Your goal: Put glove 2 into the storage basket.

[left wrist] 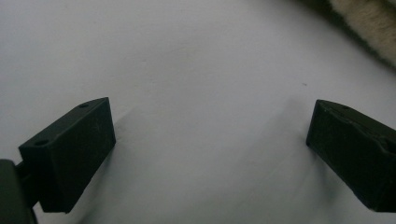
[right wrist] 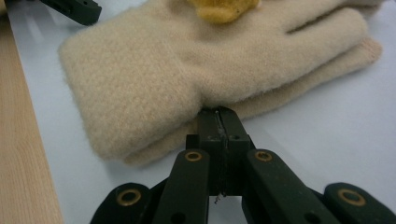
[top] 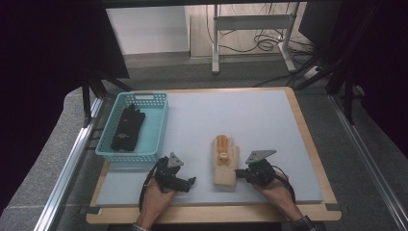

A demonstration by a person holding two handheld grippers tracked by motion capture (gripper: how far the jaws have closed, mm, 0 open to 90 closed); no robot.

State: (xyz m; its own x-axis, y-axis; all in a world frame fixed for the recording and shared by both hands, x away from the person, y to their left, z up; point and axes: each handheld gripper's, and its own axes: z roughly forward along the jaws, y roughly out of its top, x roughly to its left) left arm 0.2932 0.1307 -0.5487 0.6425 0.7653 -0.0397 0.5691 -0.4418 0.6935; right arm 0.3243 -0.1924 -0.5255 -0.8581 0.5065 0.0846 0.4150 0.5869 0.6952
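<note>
A beige woolly glove (top: 225,168) lies flat on the white mat, fingers pointing away, with a second beige layer under it and a yellow-orange patch (top: 222,148) on top. My right gripper (top: 239,174) sits at the glove's right edge near the cuff. In the right gripper view its jaws are pressed together (right wrist: 219,112) with the glove's (right wrist: 187,60) edge puckered between the tips. My left gripper (top: 186,183) rests on the mat left of the glove, its jaws wide apart (left wrist: 210,121) over bare mat, with a glove corner (left wrist: 369,23) just beyond.
A teal plastic basket (top: 159,127) stands at the mat's left side with black gloves (top: 127,127) inside. The white mat (top: 240,115) covers a wooden table (top: 315,159). A metal rail (top: 67,173) runs along the left.
</note>
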